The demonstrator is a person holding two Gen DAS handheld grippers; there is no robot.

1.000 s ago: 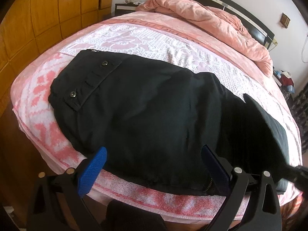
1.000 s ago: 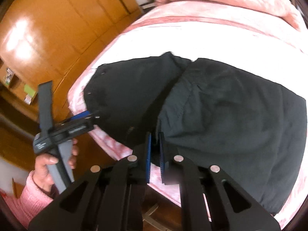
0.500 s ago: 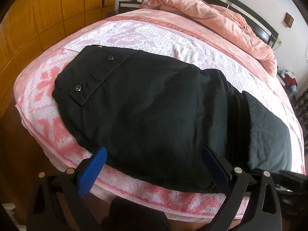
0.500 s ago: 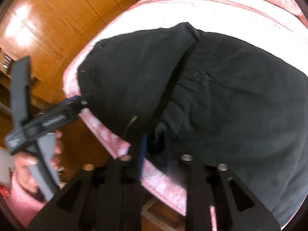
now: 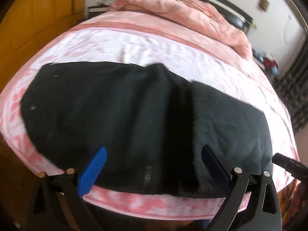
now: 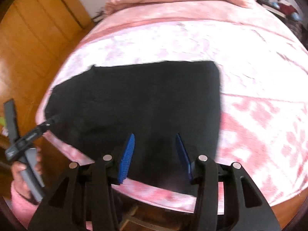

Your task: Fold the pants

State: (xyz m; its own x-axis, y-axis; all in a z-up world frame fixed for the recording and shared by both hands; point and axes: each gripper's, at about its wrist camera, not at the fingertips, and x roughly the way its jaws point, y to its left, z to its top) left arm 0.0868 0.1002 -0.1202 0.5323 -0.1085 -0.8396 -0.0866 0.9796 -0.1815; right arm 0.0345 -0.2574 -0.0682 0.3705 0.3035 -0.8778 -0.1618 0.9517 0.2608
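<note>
Black pants (image 5: 134, 115) lie folded across a pink and white bed cover (image 5: 154, 44), close to the bed's near edge. In the left wrist view a folded layer overlaps on the right half. My left gripper (image 5: 154, 150) hovers over the near hem, open wide, nothing between its blue pads. My right gripper (image 6: 155, 135) hangs over the near edge of the pants (image 6: 144, 100); its jaws are opening and the pads press on nothing. The left gripper (image 6: 46, 124) also shows at the pants' left corner, held by a hand (image 6: 21, 171) in a pink sleeve.
A bunched pink quilt (image 5: 182, 13) lies at the head of the bed below a dark headboard (image 5: 221, 2). Wooden wardrobe doors (image 6: 38, 34) stand to the left. Clutter (image 5: 269, 63) sits on the floor at the far right. The bed's wooden edge (image 6: 288, 207) runs below the cover.
My right gripper let go of the pants' fold, opened, and swung right; the folded part now lies flat. The left gripper stayed open and shifted along the near edge.
</note>
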